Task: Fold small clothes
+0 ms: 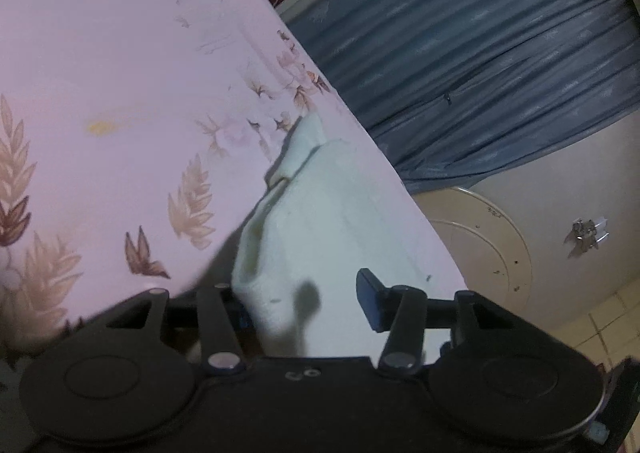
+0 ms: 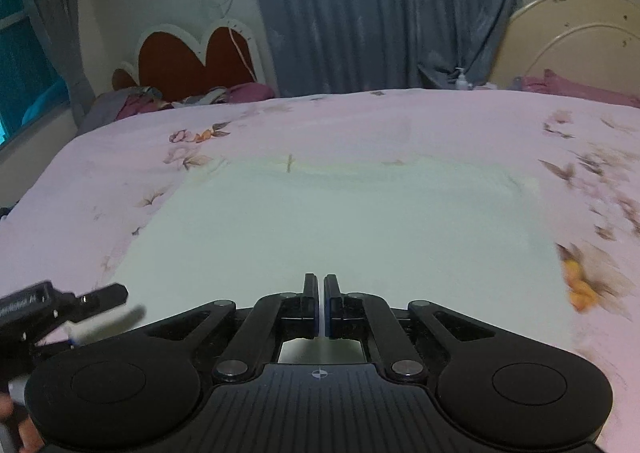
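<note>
1. The bed (image 2: 360,121) fills both views, covered by a pale pink sheet printed with brown leaves and small flowers; in the left wrist view it runs steeply tilted across the frame.
2. Behind the bed hangs a grey-blue curtain (image 2: 380,13), pleated top to bottom, and it turns up again in the left wrist view (image 1: 500,53).
3. Against the far wall there's a dark red headboard (image 2: 188,61) with a white scalloped edge, and a heap of mixed fabric lies at its foot.
4. Off to the right stands a cream metal bed frame (image 2: 568,29) with curved bars.
5. Now the task's thing: a pale white garment (image 2: 328,233) lies spread flat on the sheet, right in front of the right tongs and reaching under them.
6. In the left wrist view the garment (image 1: 320,213) shows a folded, raised edge running up its left side.
7. The left tongs (image 1: 304,301) stand wide apart, one finger on each side of the garment's near edge, cloth between them but not pinched.
8. The right tongs (image 2: 321,305) are drawn in narrow, only a slit between the pads, low over the garment; whether they nip any cloth I can't tell.
9. A small white pump bottle (image 2: 463,79) sits beyond the bed's far edge.
</note>
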### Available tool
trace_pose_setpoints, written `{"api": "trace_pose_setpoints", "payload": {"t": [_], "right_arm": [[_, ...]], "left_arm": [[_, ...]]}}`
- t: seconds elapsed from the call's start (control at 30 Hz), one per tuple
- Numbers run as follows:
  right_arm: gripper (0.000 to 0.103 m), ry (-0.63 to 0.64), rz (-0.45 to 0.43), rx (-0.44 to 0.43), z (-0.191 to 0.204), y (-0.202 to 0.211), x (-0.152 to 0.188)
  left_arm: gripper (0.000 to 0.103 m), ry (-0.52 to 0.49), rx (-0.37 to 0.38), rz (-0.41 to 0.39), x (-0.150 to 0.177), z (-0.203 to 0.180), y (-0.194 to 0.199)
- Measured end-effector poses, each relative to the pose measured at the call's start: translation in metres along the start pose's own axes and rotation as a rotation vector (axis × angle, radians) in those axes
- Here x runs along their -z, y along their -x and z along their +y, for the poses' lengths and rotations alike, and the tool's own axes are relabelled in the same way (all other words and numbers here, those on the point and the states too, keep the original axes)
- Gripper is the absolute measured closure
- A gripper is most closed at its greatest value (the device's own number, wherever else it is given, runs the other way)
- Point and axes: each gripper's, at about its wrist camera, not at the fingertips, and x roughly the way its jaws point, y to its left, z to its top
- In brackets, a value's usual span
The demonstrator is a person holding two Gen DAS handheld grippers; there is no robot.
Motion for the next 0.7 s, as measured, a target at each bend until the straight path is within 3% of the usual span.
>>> {"api": "trace_pose_setpoints", "payload": {"t": [0.13,0.27,0.33,0.37,0.4,0.43,0.53,0.7], "right_arm": [[0.101,-0.001,0.024,0.013,0.002,-0.018,0.000],[0.101,0.004,0.032,-0.006,0.002,-0.027,0.001],[0.102,0.031,0.086,0.019,0.002,-0.043,0.007],[0.103,0.032,0.072,0.019,0.002,-0.043,0.008],[0.103,0.029,0.075,0.021,0.002,-0.042,0.007],[0.103,0.024,0.078,0.018,0.001,-0.042,0.007],[0.103,-0.049,0.067,-0.028,-0.013,-0.034,0.003],[0.103,-0.200,-0.064,-0.046,-0.063,0.013,-0.008]], "left_arm": [[0.087,-0.013,-0.067,-0.004,0.001,-0.002,-0.008],[0.079,0.014,-0.013,-0.008,-0.003,0.005,-0.008],[0.079,-0.003,-0.017,-0.004,-0.003,0.002,-0.011],[0.083,-0.015,-0.019,0.008,-0.004,0.000,-0.013],[0.097,-0.030,-0.035,0.027,-0.006,-0.003,-0.016],[0.096,-0.053,-0.049,0.040,-0.008,-0.007,-0.017],[0.096,-0.234,-0.059,0.042,-0.008,-0.042,-0.014],[0.096,-0.487,-0.008,0.056,0.008,-0.124,-0.015]]}}
